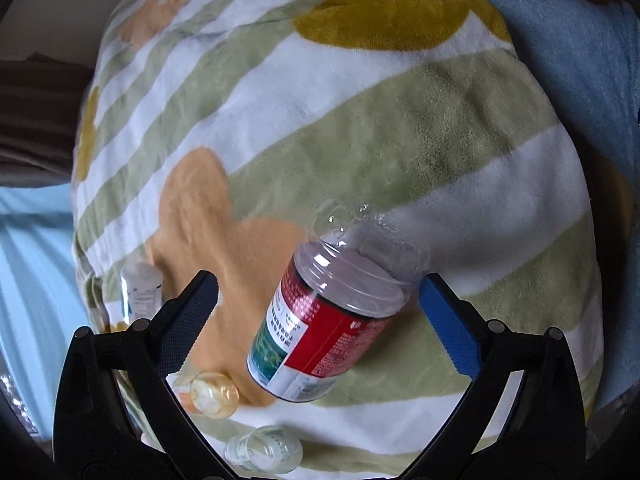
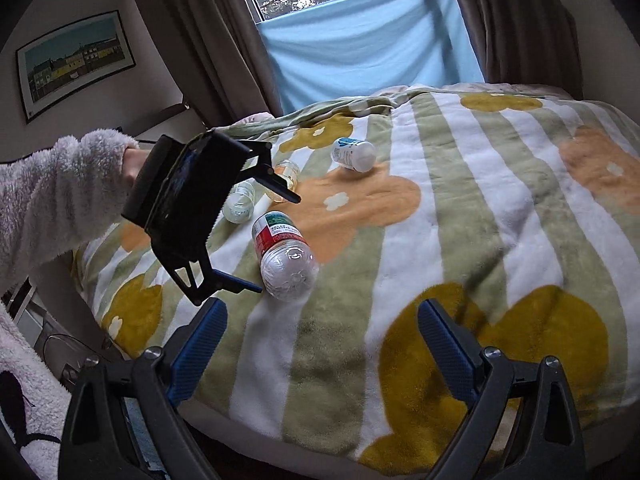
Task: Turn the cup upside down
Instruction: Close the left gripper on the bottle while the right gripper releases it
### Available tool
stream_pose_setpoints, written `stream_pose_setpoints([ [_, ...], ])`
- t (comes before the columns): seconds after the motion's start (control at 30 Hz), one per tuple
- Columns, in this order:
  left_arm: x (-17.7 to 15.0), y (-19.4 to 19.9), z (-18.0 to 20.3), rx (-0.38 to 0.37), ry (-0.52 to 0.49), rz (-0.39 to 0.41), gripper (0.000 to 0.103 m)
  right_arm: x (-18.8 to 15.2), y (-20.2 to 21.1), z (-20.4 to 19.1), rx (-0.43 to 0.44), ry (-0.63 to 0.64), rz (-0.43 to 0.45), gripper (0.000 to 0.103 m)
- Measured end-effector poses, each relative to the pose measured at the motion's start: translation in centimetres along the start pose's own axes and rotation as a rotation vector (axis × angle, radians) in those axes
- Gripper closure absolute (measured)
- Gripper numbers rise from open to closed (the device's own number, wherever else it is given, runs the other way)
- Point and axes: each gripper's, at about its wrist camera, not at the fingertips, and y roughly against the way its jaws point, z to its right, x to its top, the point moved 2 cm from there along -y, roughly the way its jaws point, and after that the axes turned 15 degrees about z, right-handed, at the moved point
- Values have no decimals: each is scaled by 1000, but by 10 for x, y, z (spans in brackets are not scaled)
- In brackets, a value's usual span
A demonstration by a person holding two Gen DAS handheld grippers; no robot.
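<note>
A clear plastic cup (image 1: pixel 320 320) with a red and green label lies on its side on the striped flower blanket (image 1: pixel 360 120). My left gripper (image 1: pixel 320 304) is open, one finger on each side of the cup and neither pressing on it. In the right wrist view the same cup (image 2: pixel 286 256) shows its ribbed clear base, and the left gripper (image 2: pixel 279 245), held by a hand in a fluffy sleeve (image 2: pixel 60 196), straddles it from the left. My right gripper (image 2: pixel 324 316) is open and empty, low at the near edge of the bed, short of the cup.
A white pill bottle (image 2: pixel 354 154) lies farther back on the blanket (image 2: pixel 480 220). A small yellowish jar (image 2: pixel 286 178) and a small clear jar (image 2: pixel 240 202) lie just behind the left gripper. Blue cloth (image 2: pixel 360 52) hangs at the window behind the bed.
</note>
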Motion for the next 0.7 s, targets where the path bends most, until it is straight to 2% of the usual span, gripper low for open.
stream_pose_setpoints([
  [0.13,-7,-23,2,-35,-43,-62,19,-5,1,2,5,-18,14,8],
  [0.2,-13,-30,4,-65,-51,-99,31,-5,1,5,13,-36,28,8],
  [0.3,-15,-30,4,-85,-43,-99,36,-6,0,9,17,-54,37,8],
  [0.43,-13,-25,-5,-118,30,-84,39,-8,-2,12,21,-80,35,8],
  [0.57,-10,-12,-24,-118,198,2,39,-8,-2,14,33,-98,38,8],
  [0.67,-13,7,-45,-91,399,127,39,-7,0,15,42,-102,47,8],
  [0.7,-17,15,-55,-71,503,193,39,-7,1,15,46,-106,50,8],
])
